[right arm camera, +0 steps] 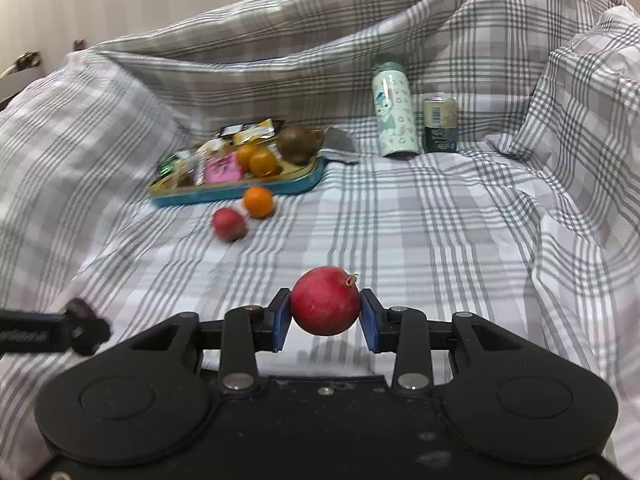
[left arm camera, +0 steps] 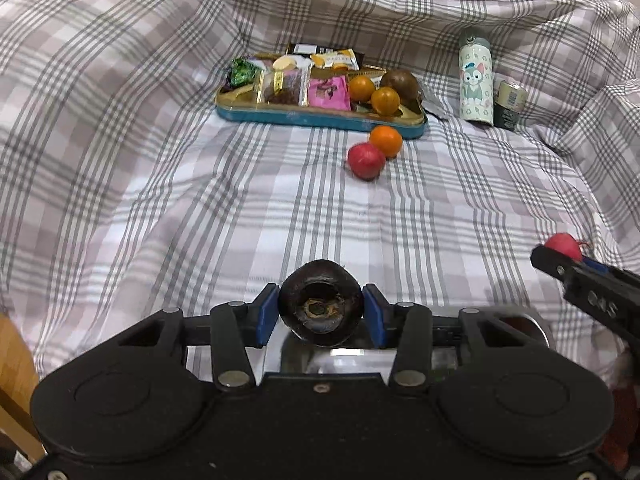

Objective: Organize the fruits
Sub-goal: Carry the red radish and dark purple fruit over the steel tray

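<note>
A: Fruit is clamped in both. The left hand-held gripper [left arm camera: 321, 312] is squeezed on a dark round fruit [left arm camera: 321, 308]; the right hand-held gripper [right arm camera: 325, 312] is pinched on a red fruit [right arm camera: 325, 301].

B: Risks?

A: Both are round and held only at their sides, so either could likely slip out and roll across the soft checked sheet [left arm camera: 160, 200]. The tray [left arm camera: 320, 118] ahead looks crowded too; a careless drop might knock fruit off it.

B: Count?

A: Ahead of the left hand-held gripper: two orange fruits and one brown fruit in the tray, one orange [left arm camera: 385, 141] and one red [left arm camera: 365, 161] just before it, touching. Two containers stand farther right.
</note>
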{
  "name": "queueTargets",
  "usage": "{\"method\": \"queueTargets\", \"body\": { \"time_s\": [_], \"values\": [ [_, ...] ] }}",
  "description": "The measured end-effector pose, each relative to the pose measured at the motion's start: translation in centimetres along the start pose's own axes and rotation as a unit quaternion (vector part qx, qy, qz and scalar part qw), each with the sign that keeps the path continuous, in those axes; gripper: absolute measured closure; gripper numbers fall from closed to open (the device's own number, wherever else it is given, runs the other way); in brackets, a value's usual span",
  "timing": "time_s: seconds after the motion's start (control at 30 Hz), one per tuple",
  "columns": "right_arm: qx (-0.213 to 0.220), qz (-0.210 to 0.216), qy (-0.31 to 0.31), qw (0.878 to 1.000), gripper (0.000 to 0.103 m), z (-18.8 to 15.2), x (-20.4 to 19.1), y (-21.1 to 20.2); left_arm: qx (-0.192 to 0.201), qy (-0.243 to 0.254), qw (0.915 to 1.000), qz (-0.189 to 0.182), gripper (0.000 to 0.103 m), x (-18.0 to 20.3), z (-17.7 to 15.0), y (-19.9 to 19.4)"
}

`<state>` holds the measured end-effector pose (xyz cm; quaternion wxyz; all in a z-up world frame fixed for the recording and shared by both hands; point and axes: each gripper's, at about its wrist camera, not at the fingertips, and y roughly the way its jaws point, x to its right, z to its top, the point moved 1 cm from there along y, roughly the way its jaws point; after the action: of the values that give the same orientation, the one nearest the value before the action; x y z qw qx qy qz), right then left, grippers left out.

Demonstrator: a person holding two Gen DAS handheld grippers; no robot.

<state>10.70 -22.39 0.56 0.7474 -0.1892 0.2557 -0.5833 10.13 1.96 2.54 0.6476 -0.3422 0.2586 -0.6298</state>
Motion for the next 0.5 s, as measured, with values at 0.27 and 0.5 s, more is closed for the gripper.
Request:
{"method": "queueTargets", "body": {
  "time_s": [0.27,0.5],
  "values": [
    [-0.016,0.008,-0.034,0.999,0.066,-3.3,-1.7,-4.7,-0.006,0.012,0.9999,0.006,0.051,0.7,-2.1,-0.9],
    [-0.064,0.005,-0.024,0.998,0.066,-5.7,-1.4,-6.1,-0.02,0.024,0.9995,-0.004,0.051,1.5,-2.9,-0.5]
  ]
}}
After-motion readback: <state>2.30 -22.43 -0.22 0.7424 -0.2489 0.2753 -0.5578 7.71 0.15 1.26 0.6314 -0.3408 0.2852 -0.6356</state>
